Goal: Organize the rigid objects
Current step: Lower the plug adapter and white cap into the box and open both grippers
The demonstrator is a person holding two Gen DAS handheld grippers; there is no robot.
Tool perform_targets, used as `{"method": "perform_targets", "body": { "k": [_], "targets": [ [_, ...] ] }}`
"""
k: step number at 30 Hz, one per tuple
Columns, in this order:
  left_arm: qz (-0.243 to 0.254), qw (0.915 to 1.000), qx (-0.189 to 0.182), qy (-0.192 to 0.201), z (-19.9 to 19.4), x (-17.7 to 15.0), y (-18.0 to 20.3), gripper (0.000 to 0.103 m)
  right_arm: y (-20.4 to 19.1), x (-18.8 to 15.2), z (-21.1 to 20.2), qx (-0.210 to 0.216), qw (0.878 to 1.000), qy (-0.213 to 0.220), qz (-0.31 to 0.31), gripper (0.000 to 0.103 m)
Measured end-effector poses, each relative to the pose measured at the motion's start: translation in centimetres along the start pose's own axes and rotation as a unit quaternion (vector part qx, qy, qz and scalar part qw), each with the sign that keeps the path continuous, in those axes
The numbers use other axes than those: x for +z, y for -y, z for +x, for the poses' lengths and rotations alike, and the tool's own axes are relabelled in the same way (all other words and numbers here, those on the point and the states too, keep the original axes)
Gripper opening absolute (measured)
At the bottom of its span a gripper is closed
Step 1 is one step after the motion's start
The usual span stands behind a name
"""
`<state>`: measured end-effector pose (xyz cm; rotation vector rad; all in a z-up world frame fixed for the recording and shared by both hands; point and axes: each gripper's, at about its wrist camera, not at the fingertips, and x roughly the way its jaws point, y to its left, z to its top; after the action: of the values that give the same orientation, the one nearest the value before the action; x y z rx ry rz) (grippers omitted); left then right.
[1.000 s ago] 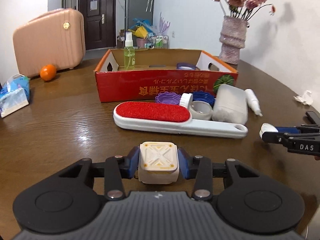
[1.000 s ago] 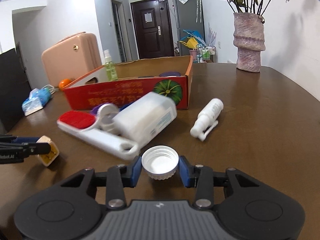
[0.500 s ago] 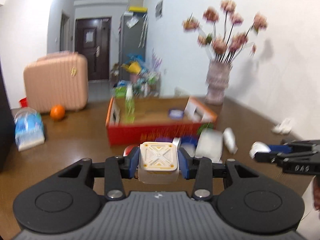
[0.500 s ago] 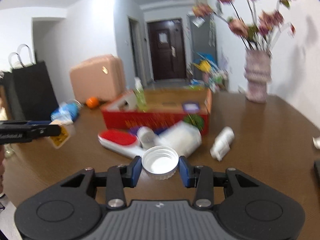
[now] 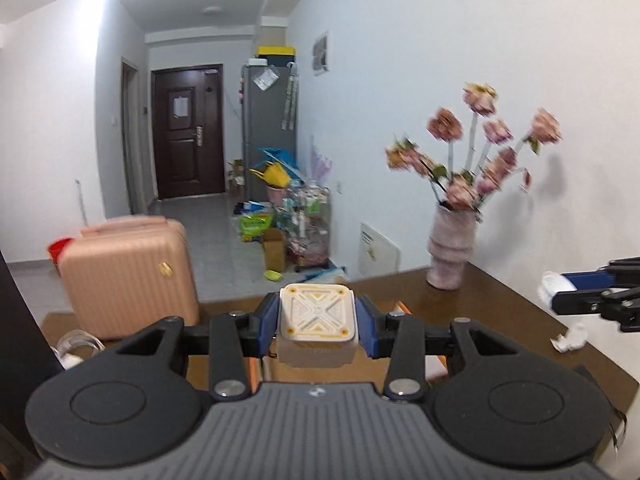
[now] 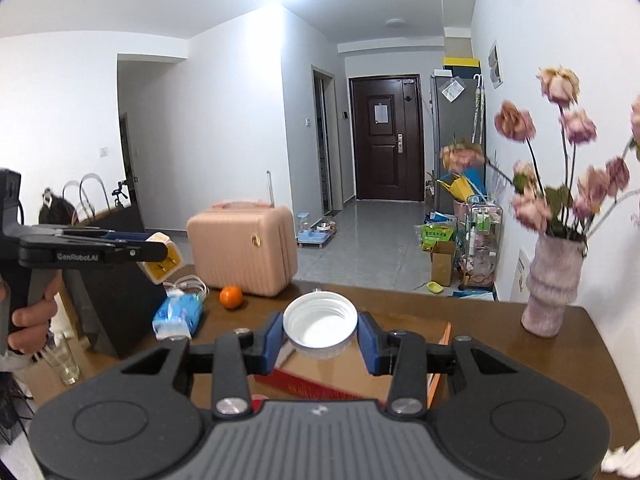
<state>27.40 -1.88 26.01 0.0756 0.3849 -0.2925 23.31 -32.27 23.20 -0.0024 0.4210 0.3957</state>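
Both grippers are loaded and held high above the desk (image 6: 500,320). Left gripper (image 5: 317,322): blue pads clamped on the 2 opposite flat sides of a small cream square box (image 5: 317,316) with yellow-trimmed corners and an X pattern on its upper face; the flat sides give the pads parallel surfaces, which is likely why it is taken that way, top face level. Right gripper (image 6: 320,332): pads pinch a white screw cap (image 6: 320,326) across its ribbed rim, open side up, so the round rim sits centred between the jaws. Each load also shows from the other camera: the cap at the right edge of the left view, the box at the left edge of the right view, where a hand (image 6: 28,316) grips the handle of the left tool. The 2 tools are well apart, side by side, at a similar height. Below the right gripper lies the red cardboard box (image 6: 400,356), brown floor and orange-red edge visible, mostly hidden by the tool bodies; I judge it the destination, and the height serves to clear its walls before lowering. Elsewhere on the desk: a pink vase of dried flowers (image 6: 550,288) at the far right, an orange (image 6: 231,297), a blue tissue pack (image 6: 178,314). Pink suitcase (image 5: 128,276) stands beyond. Risk, by my reading: the cap, held only at the rim, could tip if jolted.
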Motion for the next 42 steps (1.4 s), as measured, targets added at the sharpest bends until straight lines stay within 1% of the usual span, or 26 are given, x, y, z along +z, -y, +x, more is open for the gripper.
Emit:
{"method": "perform_targets", "body": {
  "k": [4, 6, 8, 10, 12, 15, 18, 21, 22, 27, 30, 33, 37, 39, 42],
  "targets": [
    [0.016, 0.9995, 0.024, 0.015, 0.1, 4.9, -0.2, 0.042, 0.8, 5.2, 0.4, 0.002, 1.000, -0.014, 0.006, 0.039],
    [0.027, 0.9990, 0.030, 0.021, 0.3, 7.8, -0.4, 0.042, 1.3, 7.6, 1.0, 0.000, 1.000, -0.023, 0.004, 0.039],
    [0.027, 0.9988, 0.036, 0.018, 0.9, 10.2, -0.8, 0.042, 1.8, 9.6, 1.7, -0.007, 1.000, -0.030, -0.001, 0.039],
    [0.025, 0.9982, 0.051, 0.016, 2.2, 12.5, -0.9, 0.042, 2.4, 11.5, 3.0, -0.016, 0.999, -0.042, -0.006, 0.039],
    [0.023, 0.9983, 0.053, 0.007, 3.9, 13.8, -0.8, 0.042, 3.0, 12.8, 4.6, -0.019, 0.998, -0.057, -0.005, 0.039],
    [0.031, 0.9982, 0.046, -0.022, 8.2, 13.9, 0.1, 0.042, 4.0, 13.4, 8.2, -0.023, 0.996, -0.087, -0.004, 0.039],
    [0.033, 0.9970, 0.037, -0.059, 13.5, 11.9, 1.1, 0.042, 5.1, 12.5, 12.6, -0.015, 0.993, -0.115, 0.009, 0.039],
    [0.031, 0.9948, 0.023, -0.095, 18.7, 8.9, 1.8, 0.042, 6.1, 10.3, 17.6, -0.009, 0.989, -0.147, 0.017, 0.039],
    [0.028, 0.9939, 0.020, -0.105, 19.9, 7.8, 1.8, 0.042, 6.5, 9.4, 19.4, -0.009, 0.987, -0.160, 0.018, 0.039],
    [0.012, 0.9860, 0.000, -0.166, 27.9, 2.7, 2.2, 0.042, 8.7, 4.9, 26.8, -0.004, 0.977, -0.208, 0.040, 0.039],
    [0.012, 0.9812, -0.007, -0.193, 31.6, 0.1, 2.6, 0.042, 9.7, 2.4, 30.9, 0.001, 0.972, -0.228, 0.047, 0.039],
    [0.023, 0.9758, -0.004, -0.217, 35.1, -2.5, 3.0, 0.042, 10.3, 0.2, 34.7, -0.006, 0.968, -0.247, 0.042, 0.039],
    [0.013, 0.9679, 0.011, -0.251, 39.5, -5.3, 2.5, 0.042, 10.9, -2.8, 39.2, -0.016, 0.962, -0.270, 0.038, 0.039],
    [0.008, 0.9643, 0.019, -0.264, 41.4, -6.7, 2.2, 0.042, 11.2, -4.3, 41.1, -0.018, 0.960, -0.277, 0.038, 0.039],
    [0.009, 0.9617, 0.024, -0.273, 43.4, -8.2, 2.1, 0.042, 11.0, -6.2, 43.0, -0.020, 0.959, -0.281, 0.034, 0.039]
  ]
}}
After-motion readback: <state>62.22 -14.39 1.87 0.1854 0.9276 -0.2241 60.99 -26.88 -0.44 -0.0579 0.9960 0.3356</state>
